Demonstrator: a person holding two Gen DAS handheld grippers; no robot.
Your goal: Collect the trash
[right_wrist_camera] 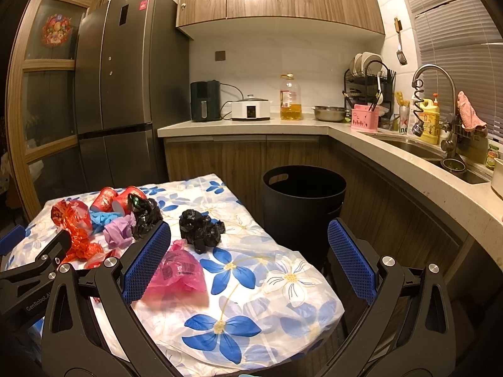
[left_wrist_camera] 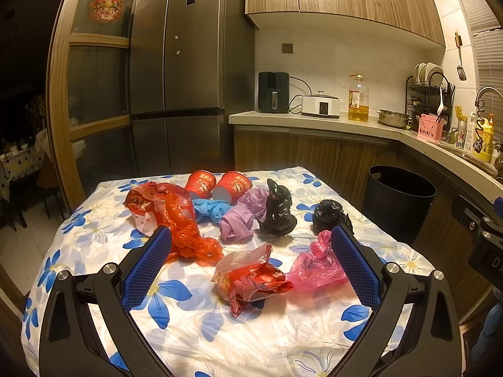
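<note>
Trash lies scattered on a table with a blue-flowered cloth [left_wrist_camera: 176, 330]: a red wrapper [left_wrist_camera: 251, 279], a pink bag [left_wrist_camera: 317, 264] [right_wrist_camera: 179, 270], a long red bag [left_wrist_camera: 176, 220], two red paper cups [left_wrist_camera: 217, 183], blue and purple bags [left_wrist_camera: 235, 216], and two black bags [left_wrist_camera: 278, 210] [left_wrist_camera: 330, 215] [right_wrist_camera: 201, 227]. My left gripper [left_wrist_camera: 251, 251] is open above the near part of the table, the red wrapper and pink bag between its blue pads. My right gripper [right_wrist_camera: 248, 257] is open over the table's right corner, empty. A black bin [right_wrist_camera: 303, 201] [left_wrist_camera: 397, 198] stands on the floor right of the table.
A counter [right_wrist_camera: 251, 125] runs along the back and right walls with an air fryer, cooker, oil bottle [right_wrist_camera: 290, 99], steel bowl, dish rack and sink [right_wrist_camera: 418, 150]. A tall fridge [left_wrist_camera: 182, 78] stands behind the table. The left gripper's body [right_wrist_camera: 34, 276] shows at the right wrist view's left edge.
</note>
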